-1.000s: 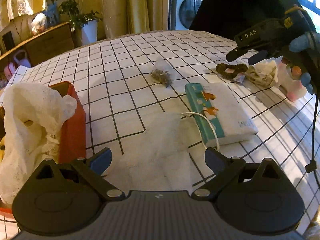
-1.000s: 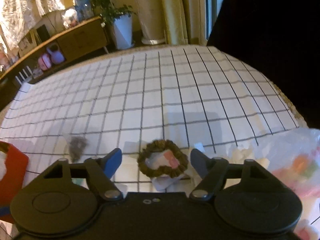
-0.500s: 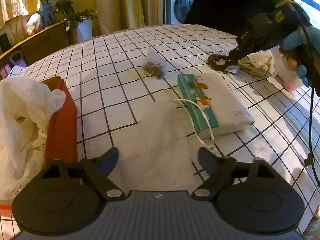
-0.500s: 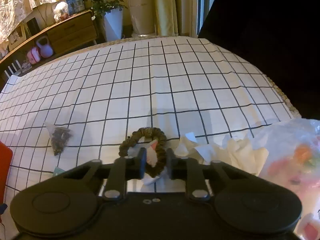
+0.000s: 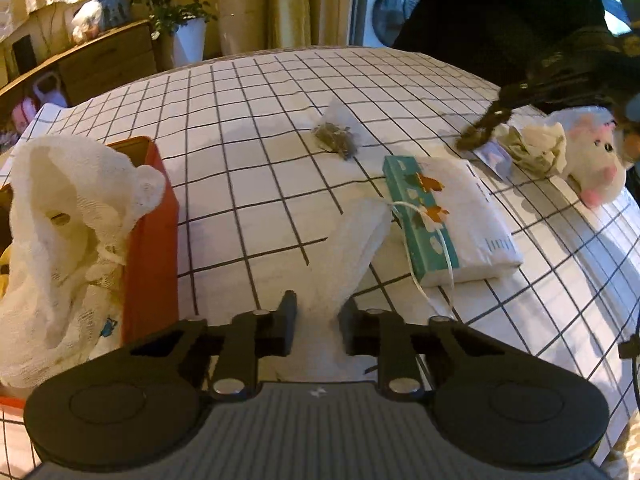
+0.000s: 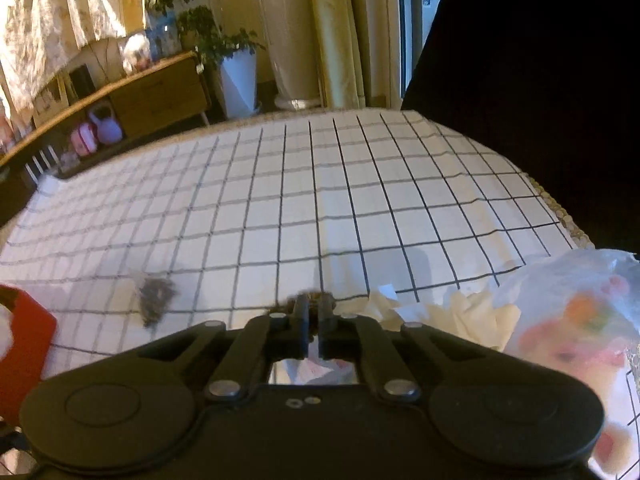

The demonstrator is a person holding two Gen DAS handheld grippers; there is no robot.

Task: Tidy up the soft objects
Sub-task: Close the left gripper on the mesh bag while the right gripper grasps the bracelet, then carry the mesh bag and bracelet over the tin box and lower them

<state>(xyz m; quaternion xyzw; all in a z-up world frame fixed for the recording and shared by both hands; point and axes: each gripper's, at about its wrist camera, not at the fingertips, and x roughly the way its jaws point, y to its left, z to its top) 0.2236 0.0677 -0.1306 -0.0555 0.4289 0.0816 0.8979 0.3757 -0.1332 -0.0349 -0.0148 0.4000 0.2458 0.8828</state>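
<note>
Left gripper (image 5: 318, 322) pinches a white gauze cloth (image 5: 352, 256) on the checked table (image 5: 256, 184), beside the red box (image 5: 150, 236). Right gripper (image 6: 315, 322) clamps a brown scrunchie (image 5: 482, 130).

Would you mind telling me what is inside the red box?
A white mesh cloth fills the red box and spills over its rim, with something yellow at the left edge. Anything beneath the cloth is hidden.

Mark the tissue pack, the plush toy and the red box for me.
tissue pack (image 5: 468, 216), left wrist view, on its white top face.
plush toy (image 5: 592, 160), left wrist view, on its white face.
red box (image 5: 150, 240), left wrist view, on its side wall.
</note>
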